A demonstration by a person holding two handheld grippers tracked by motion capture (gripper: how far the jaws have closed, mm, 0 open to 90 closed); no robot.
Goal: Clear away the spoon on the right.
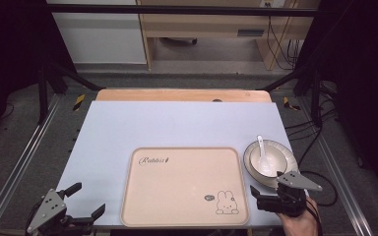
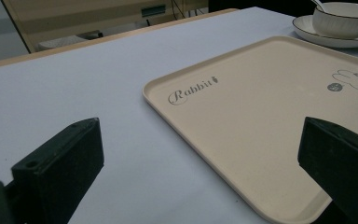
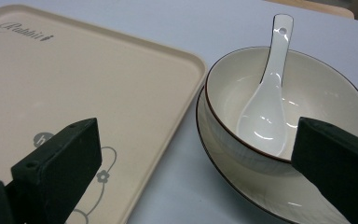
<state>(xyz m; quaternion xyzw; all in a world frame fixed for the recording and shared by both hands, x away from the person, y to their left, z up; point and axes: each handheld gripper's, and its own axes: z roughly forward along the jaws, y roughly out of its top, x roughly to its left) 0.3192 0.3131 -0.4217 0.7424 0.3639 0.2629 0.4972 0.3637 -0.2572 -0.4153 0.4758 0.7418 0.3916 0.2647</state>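
At the near left corner of the bench [image 1: 128, 123], which is covered by a pale blue-grey sheet, the left gripper [image 1: 84, 200] hovers with its jaws spread wide apart and nothing between them; a grey three-cornered plate sits on top of it. In the left gripper view its two black jaws frame the near left corner of the tray [image 2: 261, 116], one jaw over the bare sheet and the other over the tray's near edge. The tray [image 1: 184, 187] is a cream rectangle with rounded corners lying flat at the front middle of the bench, carrying the word "Rabbit" at its far left corner and a small rabbit drawing [image 1: 226, 202] at its near right corner. Just beside the tray's right edge stands a white bowl [image 1: 268, 160] with a dark rim, seated on a matching saucer [image 1: 289, 156], and a white spoon [image 1: 262, 152] rests inside the bowl with its handle leaning on the far rim. Just in front of the saucer, a hand [image 1: 300, 221] holds the right gripper [image 1: 266, 187], jaws also open wide and empty. In the right gripper view one jaw hangs over the rabbit drawing and the other over the near side of the bowl [image 3: 317, 93].
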